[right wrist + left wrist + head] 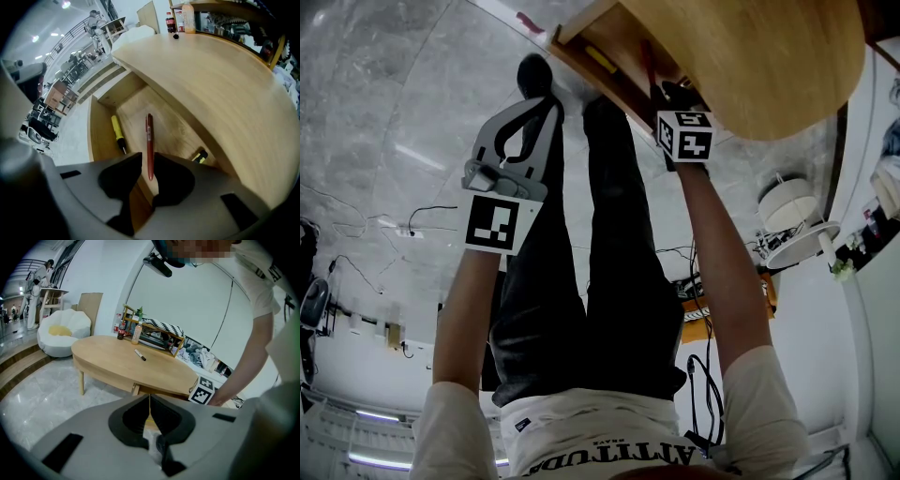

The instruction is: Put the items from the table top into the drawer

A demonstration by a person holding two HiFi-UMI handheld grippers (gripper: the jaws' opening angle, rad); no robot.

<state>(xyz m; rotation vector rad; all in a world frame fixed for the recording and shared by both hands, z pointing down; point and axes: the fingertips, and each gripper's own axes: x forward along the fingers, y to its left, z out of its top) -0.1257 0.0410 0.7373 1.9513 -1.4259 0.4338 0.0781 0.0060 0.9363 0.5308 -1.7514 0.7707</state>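
Note:
The open wooden drawer (pixel 100 140) hangs under the oval table top (pixel 225 79). My right gripper (pixel 148 164) points steeply down into it, jaws open, with a red pen (pixel 149 140) standing in the gap; its left side is clear of the pad. A yellow pen (pixel 117 131) lies on the drawer floor, and a yellow-and-black item (pixel 200 156) lies under the table edge. A black marker (pixel 140 355) rests on the table top (pixel 112 364). My left gripper (pixel 149 401) is held off the table's near side, shut and empty.
Behind the table, a cola bottle (pixel 122 332) and an orange bottle (pixel 137 333) stand by a low shelf (pixel 157 337). A white beanbag (pixel 63 331) sits at the far left on the marble floor. The person's legs (pixel 609 262) stand below the drawer front.

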